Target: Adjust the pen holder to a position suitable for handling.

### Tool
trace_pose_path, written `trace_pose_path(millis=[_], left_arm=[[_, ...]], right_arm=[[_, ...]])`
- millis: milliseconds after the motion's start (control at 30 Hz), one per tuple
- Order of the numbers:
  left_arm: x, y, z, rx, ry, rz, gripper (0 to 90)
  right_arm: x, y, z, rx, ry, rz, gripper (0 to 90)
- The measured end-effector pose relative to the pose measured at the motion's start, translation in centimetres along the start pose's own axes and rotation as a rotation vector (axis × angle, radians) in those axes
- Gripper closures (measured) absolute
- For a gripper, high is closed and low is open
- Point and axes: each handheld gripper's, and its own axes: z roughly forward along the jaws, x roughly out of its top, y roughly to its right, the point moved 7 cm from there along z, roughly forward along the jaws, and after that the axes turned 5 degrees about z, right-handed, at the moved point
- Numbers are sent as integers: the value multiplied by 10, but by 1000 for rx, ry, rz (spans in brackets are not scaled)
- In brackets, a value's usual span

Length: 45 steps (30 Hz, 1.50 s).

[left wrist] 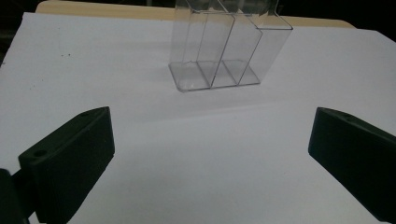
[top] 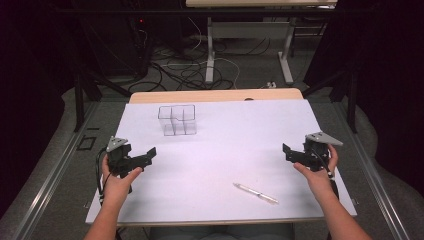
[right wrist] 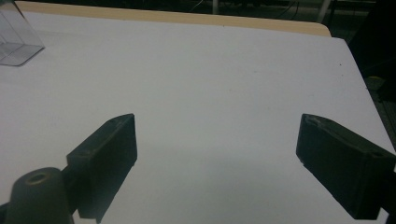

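Both forearms come in from the near edge, one on each side. The left hand (top: 117, 182) holds the left gripper (top: 150, 152) low over the left side of the surface (top: 225, 150), its jaws spread wide and aimed inward and away. The right hand (top: 315, 172) holds the right gripper (top: 286, 150) near the right edge, its jaws also wide apart with nothing between them, aimed inward.

bare white table top (top: 225, 150) mid-table, clear divided box (top: 177, 120) obstructs far left, pen (top: 255, 193) near front
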Motion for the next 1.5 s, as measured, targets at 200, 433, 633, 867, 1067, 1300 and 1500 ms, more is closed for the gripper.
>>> trace_pose_path(millis=[200,433,633,867,1067,1300,1500], left_arm=[[2,0,4,2,-1,-1,12],[11,1,7,14,-3,15,18],[29,-5,13,50,9,-2,71],[52,-13,22,69,29,-67,157],[74,-10,29,67,29,-75,162],[97,-5,35,76,5,-61,211],[114,-6,43,99,-14,-50,288]], right_arm=[[-1,0,3,0,-9,6,119],[-4,-1,7,-5,-25,9,121],[-8,-3,5,-3,-32,-8,126],[-9,1,3,-14,-36,21,141],[-9,2,5,-13,-34,32,142],[-9,-1,7,-3,-41,26,142],[-10,0,7,-1,-44,18,142]])
